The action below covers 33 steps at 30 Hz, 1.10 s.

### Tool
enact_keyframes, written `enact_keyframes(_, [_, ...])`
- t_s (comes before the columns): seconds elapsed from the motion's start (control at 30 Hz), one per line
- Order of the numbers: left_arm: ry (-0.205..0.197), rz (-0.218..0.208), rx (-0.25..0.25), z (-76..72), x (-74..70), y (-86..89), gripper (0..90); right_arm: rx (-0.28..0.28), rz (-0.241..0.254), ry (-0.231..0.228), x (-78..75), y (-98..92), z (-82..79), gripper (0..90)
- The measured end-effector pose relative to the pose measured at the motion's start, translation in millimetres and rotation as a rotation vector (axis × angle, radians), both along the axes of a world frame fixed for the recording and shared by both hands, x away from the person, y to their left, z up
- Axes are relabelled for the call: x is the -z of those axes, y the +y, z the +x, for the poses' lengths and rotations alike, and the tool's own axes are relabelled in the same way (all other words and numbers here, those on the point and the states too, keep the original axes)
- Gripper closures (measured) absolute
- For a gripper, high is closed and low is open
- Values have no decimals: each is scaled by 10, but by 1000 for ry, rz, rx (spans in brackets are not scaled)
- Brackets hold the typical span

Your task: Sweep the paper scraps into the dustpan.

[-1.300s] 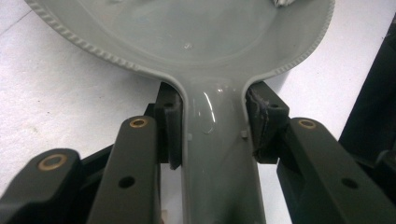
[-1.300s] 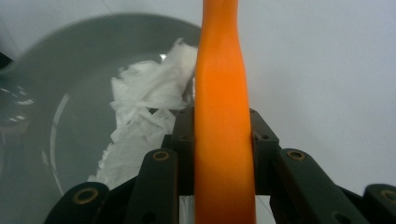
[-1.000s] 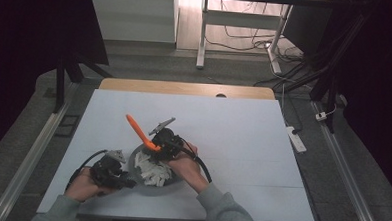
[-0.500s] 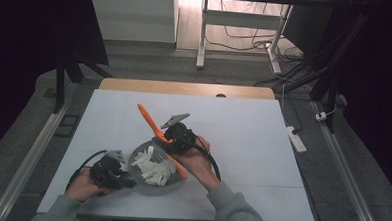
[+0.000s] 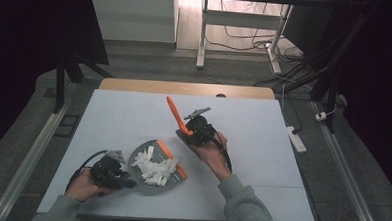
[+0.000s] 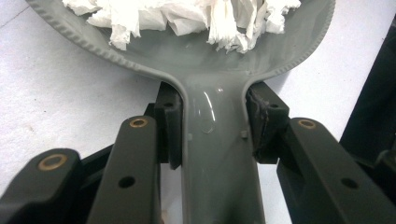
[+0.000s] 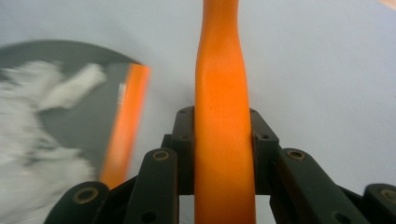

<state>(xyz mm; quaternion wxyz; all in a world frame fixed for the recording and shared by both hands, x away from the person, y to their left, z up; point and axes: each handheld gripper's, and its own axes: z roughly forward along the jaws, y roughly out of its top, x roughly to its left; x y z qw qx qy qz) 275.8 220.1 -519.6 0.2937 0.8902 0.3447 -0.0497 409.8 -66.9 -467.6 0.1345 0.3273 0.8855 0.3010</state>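
Left gripper view: dustpan handle [image 6: 215,154] pinched between pads [image 6: 170,126].

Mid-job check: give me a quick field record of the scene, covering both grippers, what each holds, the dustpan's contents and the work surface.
left gripper: shut on the grey dustpan handle, pan resting on table
right gripper: shut on the orange brush handle, lifted clear of the pan
dustpan contents: white paper scraps heaped inside
dustpan lip: orange strip at the front edge
surface: white table
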Motion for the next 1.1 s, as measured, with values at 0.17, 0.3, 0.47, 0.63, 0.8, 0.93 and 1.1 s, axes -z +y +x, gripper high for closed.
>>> enact_keyframes(0.17, [1,1,1,1,5,0,615,30,-17,24,143,-9,126,705])
enact_keyframes(0.3, [3,1,-1,2,13,-3,615,-8,-35,22,154,101,73,704])
enact_keyframes(0.47, [0,0,-6,-3,18,-13,615,-49,-3,57,164,232,-56,705])
enact_keyframes(0.63, [3,-1,-14,-8,27,-29,615,-71,0,60,152,392,-249,705])
enact_keyframes(0.8, [0,-1,-19,-14,22,-38,615,-128,1,46,92,608,-458,705])
enact_keyframes(0.93, [-2,-4,-21,-16,24,-37,615,-204,23,37,31,773,-609,705])
enact_keyframes(1.1, [-4,-2,-20,-18,23,-33,615,-206,79,3,-74,745,-621,705])
